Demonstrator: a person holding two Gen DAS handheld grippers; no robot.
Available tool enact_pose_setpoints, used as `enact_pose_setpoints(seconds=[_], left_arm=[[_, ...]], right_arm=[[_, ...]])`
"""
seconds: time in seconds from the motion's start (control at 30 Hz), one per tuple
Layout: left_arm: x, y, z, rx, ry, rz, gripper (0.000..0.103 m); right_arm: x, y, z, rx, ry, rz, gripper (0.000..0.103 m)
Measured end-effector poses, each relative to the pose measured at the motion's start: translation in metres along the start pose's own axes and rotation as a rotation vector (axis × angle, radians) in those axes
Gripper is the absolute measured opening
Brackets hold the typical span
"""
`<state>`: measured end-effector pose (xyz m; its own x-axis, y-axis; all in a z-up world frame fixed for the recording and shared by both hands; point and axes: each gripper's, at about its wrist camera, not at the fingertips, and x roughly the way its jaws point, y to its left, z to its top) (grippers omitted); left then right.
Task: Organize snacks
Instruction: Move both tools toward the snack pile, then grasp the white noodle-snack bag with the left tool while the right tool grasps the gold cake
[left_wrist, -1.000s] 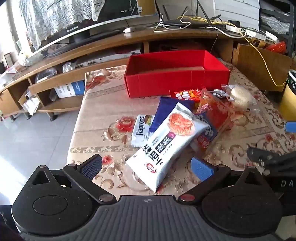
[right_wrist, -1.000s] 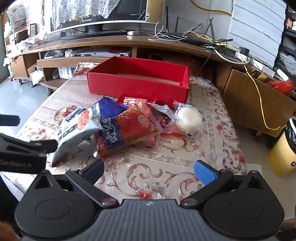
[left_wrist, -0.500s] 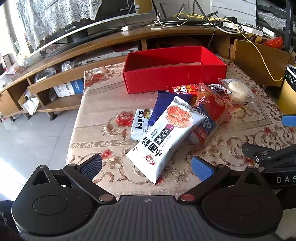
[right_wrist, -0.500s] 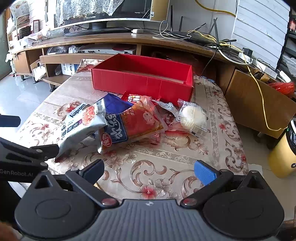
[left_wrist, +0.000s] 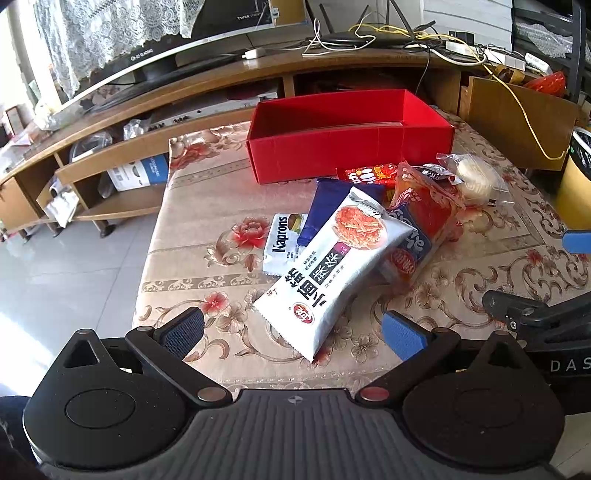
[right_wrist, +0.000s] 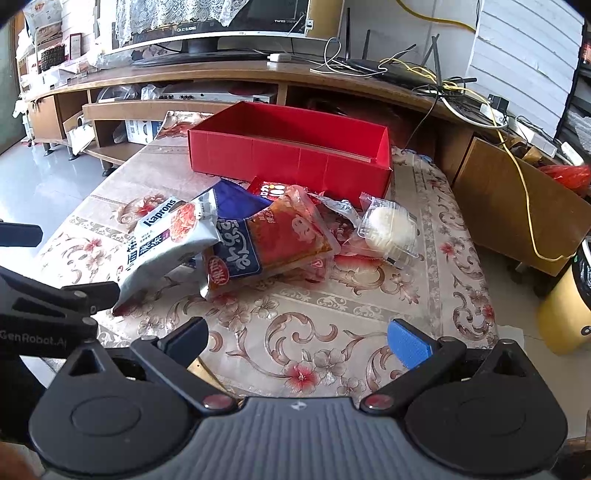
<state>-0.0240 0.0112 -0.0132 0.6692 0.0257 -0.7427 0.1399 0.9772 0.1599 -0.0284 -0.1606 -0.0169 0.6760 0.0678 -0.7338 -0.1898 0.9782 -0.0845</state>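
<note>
A pile of snack packs lies on the floral table. On top is a long white noodle-snack bag (left_wrist: 340, 269) (right_wrist: 166, 251). Beside it are a white Kaprons pack (left_wrist: 282, 242), a dark blue pack (left_wrist: 332, 201), an orange-red bag (left_wrist: 424, 218) (right_wrist: 280, 240) and a clear-wrapped white bun (left_wrist: 472, 179) (right_wrist: 388, 229). An empty red box (left_wrist: 347, 147) (right_wrist: 291, 151) stands behind the pile. My left gripper (left_wrist: 291, 334) is open and empty, just short of the white bag. My right gripper (right_wrist: 299, 341) is open and empty, over the table in front of the pile.
A small red candy pack (left_wrist: 369, 171) lies against the box. A wooden TV stand (left_wrist: 221, 85) with cables runs behind the table. A yellow bin (right_wrist: 565, 314) stands at the right. The table's front edge (left_wrist: 236, 384) is close to the left gripper.
Both grippers have pulled back a little and tilted, so the pile and box sit slightly farther away. Both stay open. No snack has moved.
</note>
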Motion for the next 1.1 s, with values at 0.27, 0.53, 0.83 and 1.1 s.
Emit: enact_pose_setpoints(seconds=[0.27, 0.53, 0.83, 1.1], left_arm=[[0.002, -0.001, 0.004, 0.006, 0.015, 0.003, 0.103], [0.004, 0.001, 0.004, -0.001, 0.024, -0.011, 0.103], [0.008, 0.006, 0.006, -0.017, 0.044, -0.029, 0.103], [0.012, 0.007, 0.008, -0.023, 0.057, -0.062, 0.103]], right_arm=[[0.002, 0.0, 0.0, -0.007, 0.012, 0.006, 0.102], [0.006, 0.0, -0.001, -0.028, 0.029, 0.026, 0.102], [0.012, 0.018, -0.008, -0.168, 0.107, 0.162, 0.102], [0.031, 0.044, -0.02, -0.377, 0.196, 0.269, 0.093]])
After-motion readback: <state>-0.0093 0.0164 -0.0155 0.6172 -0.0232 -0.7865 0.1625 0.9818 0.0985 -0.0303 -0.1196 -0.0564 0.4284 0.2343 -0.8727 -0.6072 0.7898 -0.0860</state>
